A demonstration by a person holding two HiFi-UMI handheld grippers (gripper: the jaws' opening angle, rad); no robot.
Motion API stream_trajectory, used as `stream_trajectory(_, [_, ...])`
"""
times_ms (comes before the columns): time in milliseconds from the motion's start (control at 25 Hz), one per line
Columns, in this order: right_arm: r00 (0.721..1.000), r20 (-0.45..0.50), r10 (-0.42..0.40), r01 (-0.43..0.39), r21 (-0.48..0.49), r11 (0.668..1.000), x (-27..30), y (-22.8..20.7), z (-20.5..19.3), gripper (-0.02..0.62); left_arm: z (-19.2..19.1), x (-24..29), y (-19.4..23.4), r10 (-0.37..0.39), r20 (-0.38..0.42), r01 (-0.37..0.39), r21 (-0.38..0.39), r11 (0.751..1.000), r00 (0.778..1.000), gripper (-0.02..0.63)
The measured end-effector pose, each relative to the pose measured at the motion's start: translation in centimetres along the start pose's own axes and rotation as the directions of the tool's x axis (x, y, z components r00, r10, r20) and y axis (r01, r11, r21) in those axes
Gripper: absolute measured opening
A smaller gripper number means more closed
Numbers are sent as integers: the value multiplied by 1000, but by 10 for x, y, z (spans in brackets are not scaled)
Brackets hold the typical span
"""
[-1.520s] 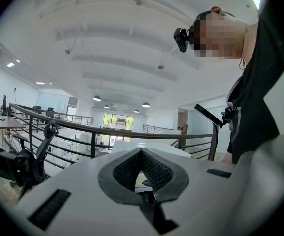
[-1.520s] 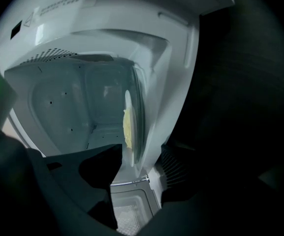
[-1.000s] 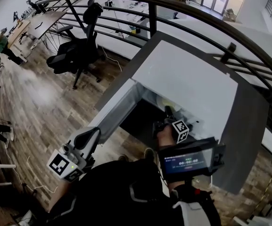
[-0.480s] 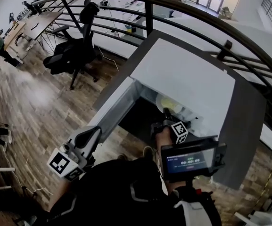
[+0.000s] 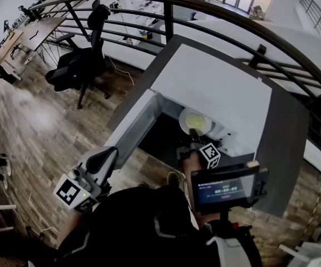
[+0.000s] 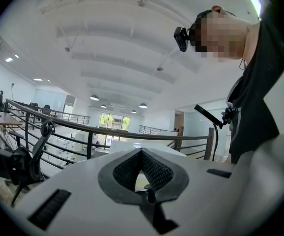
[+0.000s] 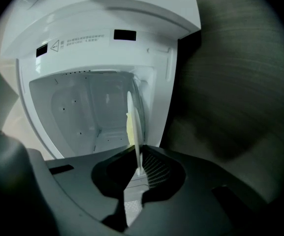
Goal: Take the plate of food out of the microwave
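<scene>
In the head view, a white microwave [image 5: 216,88] stands on a dark grey cabinet [image 5: 288,143] against a curved black railing [image 5: 232,21]. Its door [image 5: 132,129] hangs wide open to the left. The plate [image 5: 195,120], carrying pale yellow food [image 5: 198,124], sits at the near edge of the microwave's mouth. The right gripper [image 5: 194,133] reaches up to the plate's near rim, with its marker cube [image 5: 210,154] and a small lit screen [image 5: 224,185] trailing behind it. The left gripper [image 5: 107,156] hangs well to the left, beside the near end of the open door and clear of the plate, above the wooden floor [image 5: 38,115]. An office chair [image 5: 77,65] stands far off on the left. In the left gripper view, the left gripper [image 6: 142,151] points level over the white top towards the railing [image 6: 82,129]. Its dark pads meet at the tips with nothing caught between them, so it is clenched and empty. The person's dark sleeve [image 6: 252,102] fills the right side of this view. In the right gripper view, the white cavity of the microwave [image 7: 82,112] fills the left half. The plate [image 7: 136,127] appears edge-on as a thin pale line running straight into the cleft of the right gripper [image 7: 138,168], and a sliver of the food [image 7: 128,127] shows on its left face. These jaws have just been closing and now pinch the near rim of the plate between their pads. The rest of the plate reaches away from them into the microwave opening.
</scene>
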State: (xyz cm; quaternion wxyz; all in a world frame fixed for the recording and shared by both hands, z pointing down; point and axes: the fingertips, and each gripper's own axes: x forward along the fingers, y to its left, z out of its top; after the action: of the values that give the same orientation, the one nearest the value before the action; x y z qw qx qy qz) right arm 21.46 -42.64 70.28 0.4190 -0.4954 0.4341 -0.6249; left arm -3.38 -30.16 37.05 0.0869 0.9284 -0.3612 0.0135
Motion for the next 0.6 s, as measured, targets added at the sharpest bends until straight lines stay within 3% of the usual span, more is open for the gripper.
stream_trajectory(320, [998, -66, -4, 1, -52, 999, -15, -3, -19, 21, 3, -5, 1, -27, 12, 27, 3, 1000, 1000, 2])
stream_trajectory(600, [993, -116, 16, -21, -42, 999, -33, 7, -45, 21, -1, -2, 0, -78, 33, 79, -27, 997, 996, 2])
